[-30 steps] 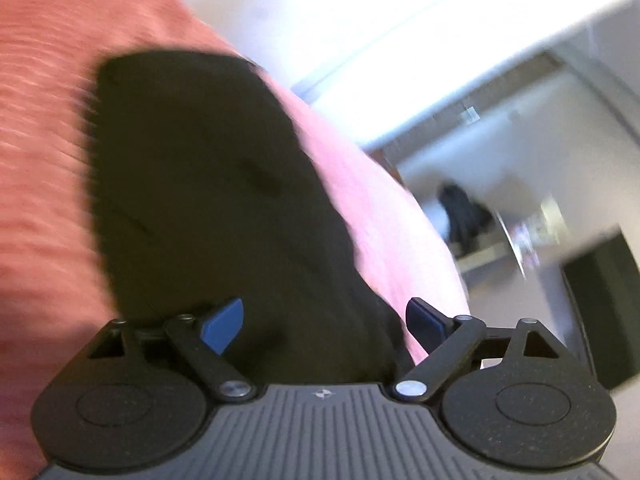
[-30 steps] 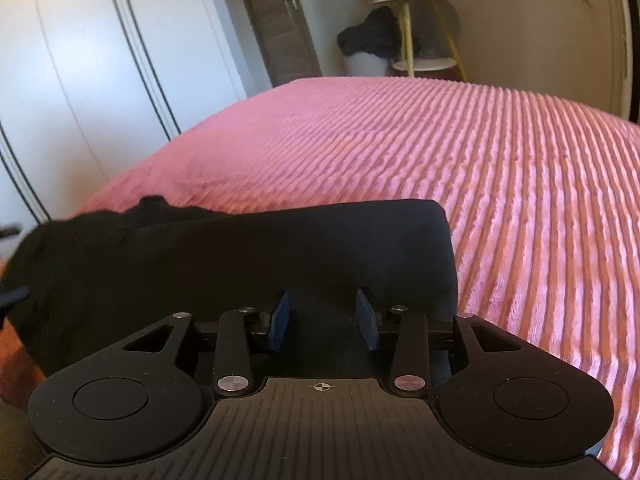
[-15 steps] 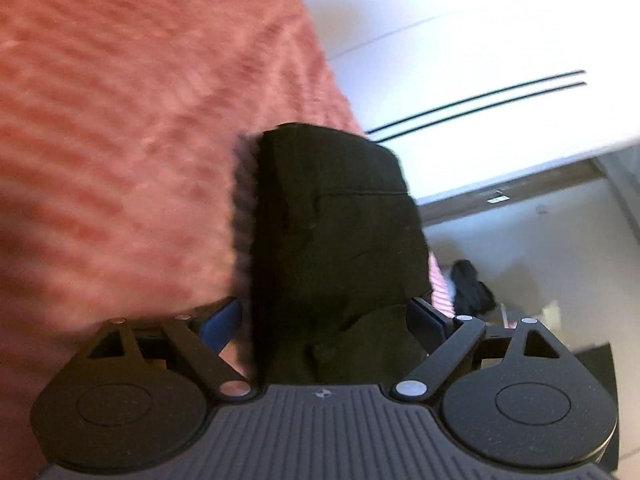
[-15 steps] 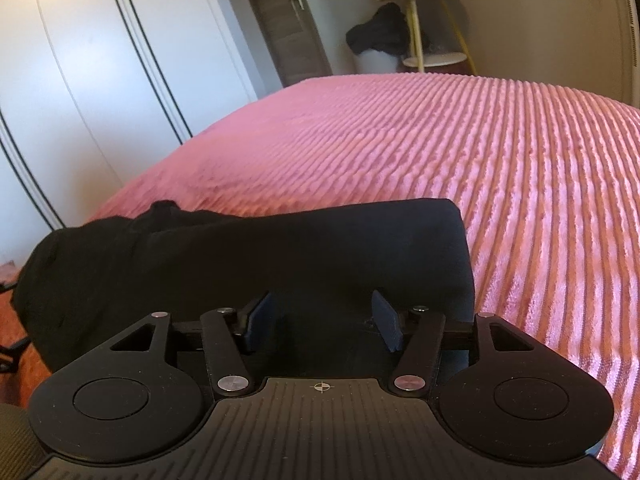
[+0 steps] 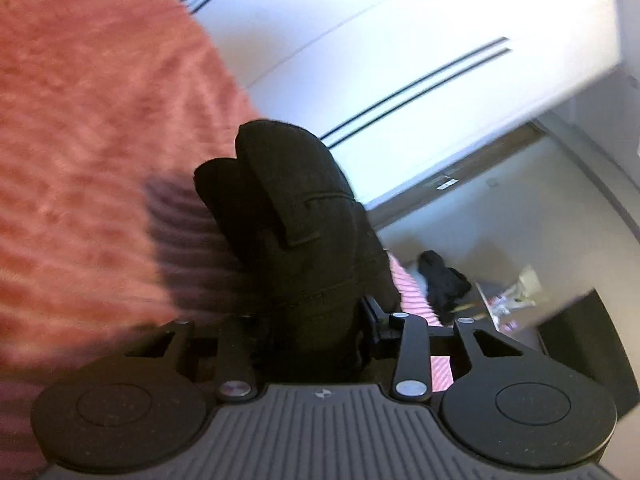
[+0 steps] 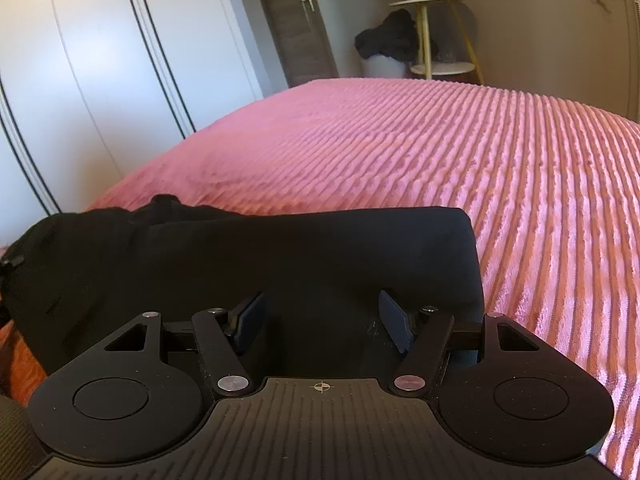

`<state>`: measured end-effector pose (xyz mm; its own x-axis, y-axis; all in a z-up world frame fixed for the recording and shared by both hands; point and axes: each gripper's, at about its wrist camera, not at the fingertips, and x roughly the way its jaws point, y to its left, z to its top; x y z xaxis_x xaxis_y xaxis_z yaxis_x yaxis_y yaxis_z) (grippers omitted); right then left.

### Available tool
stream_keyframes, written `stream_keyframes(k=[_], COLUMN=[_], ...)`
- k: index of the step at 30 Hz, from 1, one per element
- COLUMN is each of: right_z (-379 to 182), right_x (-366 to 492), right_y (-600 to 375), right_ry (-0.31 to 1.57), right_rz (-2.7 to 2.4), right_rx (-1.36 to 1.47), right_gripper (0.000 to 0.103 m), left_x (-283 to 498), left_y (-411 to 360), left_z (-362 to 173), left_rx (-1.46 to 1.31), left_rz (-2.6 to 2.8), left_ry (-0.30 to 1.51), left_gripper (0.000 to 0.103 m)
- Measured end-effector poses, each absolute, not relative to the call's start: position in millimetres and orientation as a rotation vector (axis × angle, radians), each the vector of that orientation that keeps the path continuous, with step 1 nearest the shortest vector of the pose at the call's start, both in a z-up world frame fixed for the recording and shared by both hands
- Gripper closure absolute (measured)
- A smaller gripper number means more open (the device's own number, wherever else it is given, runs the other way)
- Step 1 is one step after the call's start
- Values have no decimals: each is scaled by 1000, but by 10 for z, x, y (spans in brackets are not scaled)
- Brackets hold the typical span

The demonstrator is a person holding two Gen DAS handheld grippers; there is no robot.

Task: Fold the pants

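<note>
**Left claw pinches the black pants as the right claw lets go**

The left gripper (image 5: 310, 320) has just been closing, and its jaws now press on a bunched end of the black fabric pants (image 5: 296, 216). The cloth rises straight ahead of the claw in a thick, rounded wad with a stitched flap showing on its face. It fills the gap between the jaws and hides the left pad completely, while only a sliver of the blue right pad shows at the cloth's edge. To the left of this claw and under the wad lies the pink ribbed plush bedspread (image 5: 88, 152), blurred. White wardrobe doors with thin black lines (image 5: 400, 48) fill the space beyond and to the right.

The right gripper (image 6: 322, 322) has just been opening. Its blue pads (image 6: 394, 326) stand spread, clear of the cloth on both sides, with the folded body of the pants (image 6: 312, 256) lying directly below and ahead of them. From this claw the garment runs off to the left as a long dark band on the bedspread (image 6: 460, 152), ending in a rumpled mound near the bed's edge. Its right end is a neat, rounded fold just right of the claw. Far ahead stands a small round yellow-legged side table (image 6: 434, 32) beside a heap of dark clothes (image 6: 388, 40).
</note>
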<state>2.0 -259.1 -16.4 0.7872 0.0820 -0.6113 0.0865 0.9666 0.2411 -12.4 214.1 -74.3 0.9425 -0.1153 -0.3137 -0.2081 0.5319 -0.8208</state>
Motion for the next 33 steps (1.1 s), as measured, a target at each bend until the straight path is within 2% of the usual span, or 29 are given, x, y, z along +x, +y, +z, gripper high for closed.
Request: stream_keyframes(k=[1, 3, 4, 5, 6, 9, 11, 16, 24, 29, 33], right_z=[-166, -169, -169, -171, -168, -159, -146, -104, 41, 79, 59], right_x=[23, 36, 42, 49, 51, 46, 51, 33, -91, -126, -119], right_y=[-2591, -2590, -2591, -2593, -2598, -2623, -2640, -2719, -2934, -3047, -3194], right_ry=[666, 666, 666, 666, 666, 665, 664, 651, 569, 535, 532], right_rz=[-1, 4, 4, 5, 5, 5, 3, -14, -46, -33, -10], right_rx=[264, 261, 262, 264, 268, 284, 298, 356, 450, 513, 616], right_gripper=[33, 31, 31, 31, 31, 31, 32, 35, 34, 34, 33], left_x=[-78, 89, 183, 200, 216, 230, 219, 90, -169, -306, -385], left_y=[2134, 2140, 2157, 2151, 2141, 2025, 1935, 1577, 540, -309, -1001], left_z=[-750, -811, -877, -891, -870, -697, -545, -16, 733, 950, 851], left_rx=[-1010, -1031, -1046, -1058, -1063, -976, -909, -722, -392, -179, -19], left_rz=[58, 69, 86, 98, 103, 102, 90, 26, -178, -348, -517], left_ry=[368, 425, 456, 456, 451, 442, 426, 367, 294, 305, 382], left_gripper=[58, 33, 34, 39, 53, 78, 86, 87, 87, 87, 86])
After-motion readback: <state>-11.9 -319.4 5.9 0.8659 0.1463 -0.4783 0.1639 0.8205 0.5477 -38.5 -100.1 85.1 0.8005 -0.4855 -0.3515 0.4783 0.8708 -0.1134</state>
